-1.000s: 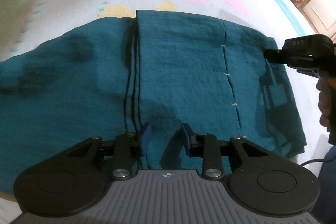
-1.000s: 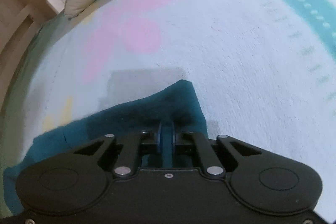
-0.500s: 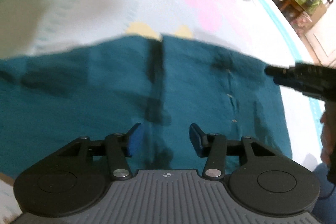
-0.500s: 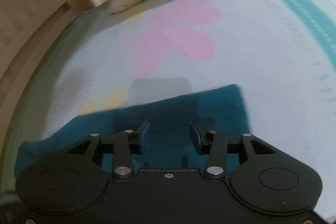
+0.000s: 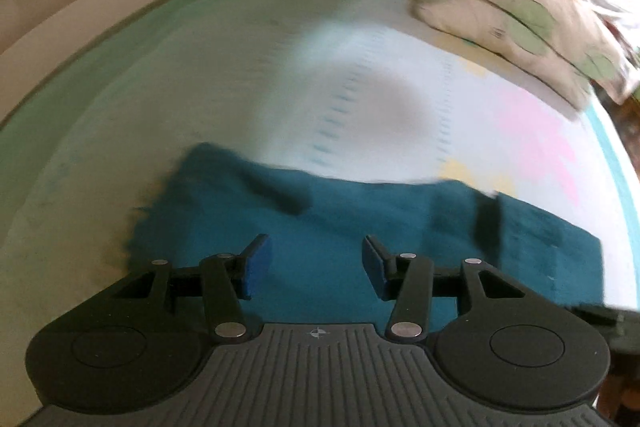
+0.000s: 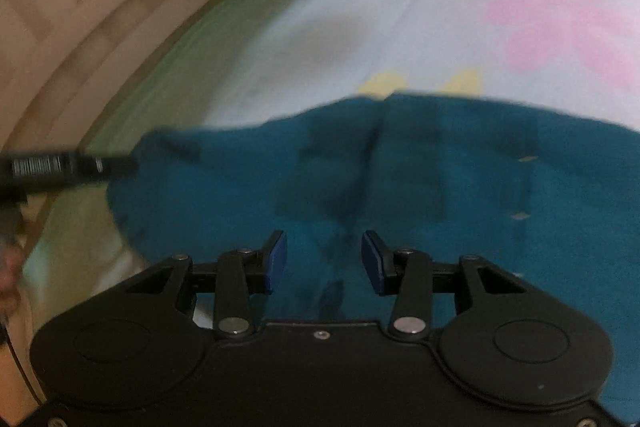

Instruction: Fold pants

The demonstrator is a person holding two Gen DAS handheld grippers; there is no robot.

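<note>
Your left gripper (image 5: 316, 269) had its 2 fingers spread, holding nothing; the teal pants (image 5: 360, 227) lay flat across the lower frame beneath them. Your right gripper (image 6: 324, 263) was likewise spread above the pants (image 6: 400, 179).

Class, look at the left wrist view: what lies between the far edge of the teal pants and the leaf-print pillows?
Only bare bedsheet, pale with pink and yellow flower print, lies between the pants and the pillows. The left wrist view shows it, though blurred.
</note>
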